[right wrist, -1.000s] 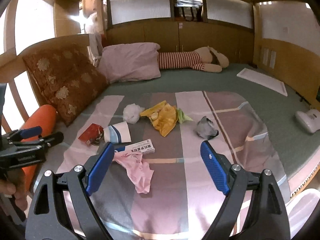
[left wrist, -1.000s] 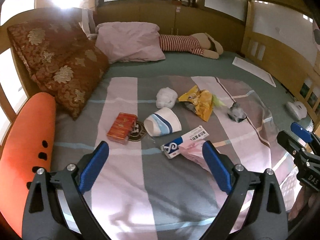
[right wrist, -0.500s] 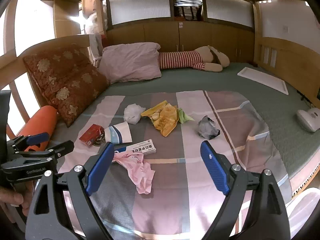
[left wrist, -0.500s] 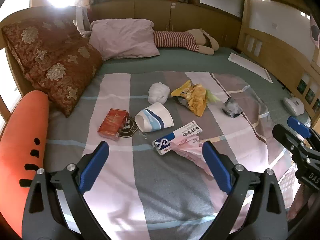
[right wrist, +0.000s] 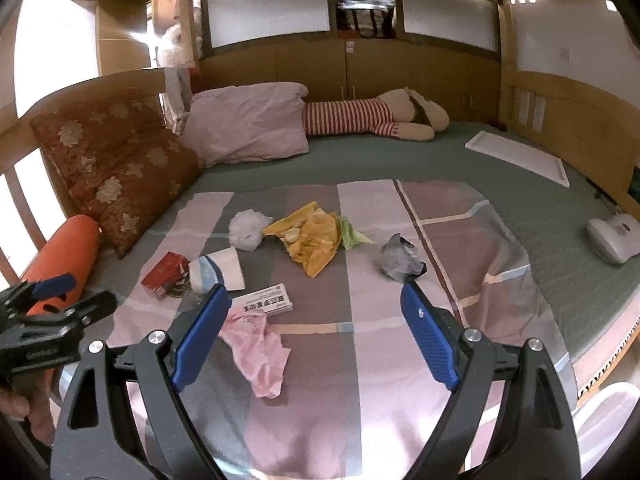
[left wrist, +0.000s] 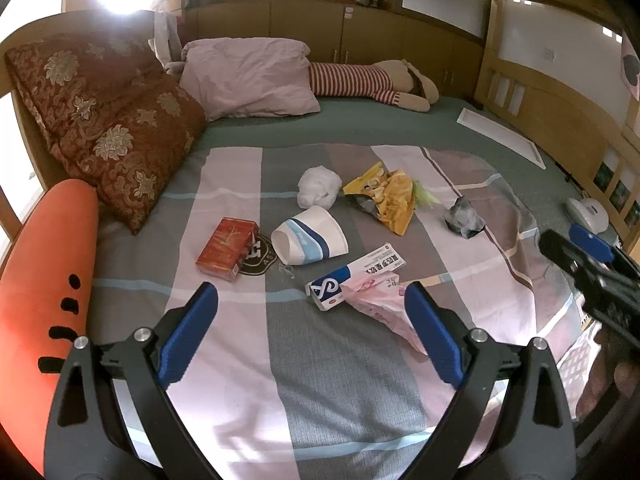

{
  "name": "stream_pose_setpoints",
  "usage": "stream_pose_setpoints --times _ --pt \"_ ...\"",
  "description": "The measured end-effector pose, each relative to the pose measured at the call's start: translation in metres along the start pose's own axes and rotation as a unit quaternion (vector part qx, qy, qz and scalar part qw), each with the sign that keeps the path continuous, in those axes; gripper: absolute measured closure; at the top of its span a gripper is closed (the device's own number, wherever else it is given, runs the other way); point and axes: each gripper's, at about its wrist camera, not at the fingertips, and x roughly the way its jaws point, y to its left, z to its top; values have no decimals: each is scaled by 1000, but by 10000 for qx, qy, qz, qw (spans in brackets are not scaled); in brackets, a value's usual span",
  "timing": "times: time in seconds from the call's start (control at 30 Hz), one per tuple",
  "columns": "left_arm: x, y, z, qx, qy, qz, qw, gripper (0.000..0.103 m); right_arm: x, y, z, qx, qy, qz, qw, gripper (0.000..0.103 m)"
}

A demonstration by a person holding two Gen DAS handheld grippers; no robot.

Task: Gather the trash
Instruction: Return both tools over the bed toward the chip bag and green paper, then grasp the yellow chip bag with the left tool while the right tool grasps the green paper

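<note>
Both fisheye cameras sit just behind their claws at the foot of the bed, angled down across the striped blanket toward the headboard cupboards. The left claw fills the lower frame of its own view, which stands further left, close to the orange bolster; the right claw enters at its right edge. The right claw's camera looks from further right, with the left claw at its lower left. Both views share the litter mid-blanket: paper cup, medicine box, pink bag, pillows.
</note>
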Motion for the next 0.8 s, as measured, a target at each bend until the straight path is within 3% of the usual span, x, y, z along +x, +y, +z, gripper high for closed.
stream_pose_setpoints --times 0.27,0.5,0.73,0.8 --pt "-4 1 3 -123 -70 -41 9999 9 84 -18 29 63 496 -8 9987 19" --pt "-1 -3 4 -151 -19 -57 9999 9 206 -49 33 -90 1274 -494 9906 45" --pt "4 -5 6 -131 19 -163 9998 9 247 -51 44 -16 1202 -133 9927 46" --pt "6 -5 7 -153 33 -187 9997 9 260 -46 46 -70 1277 -214 9916 46"
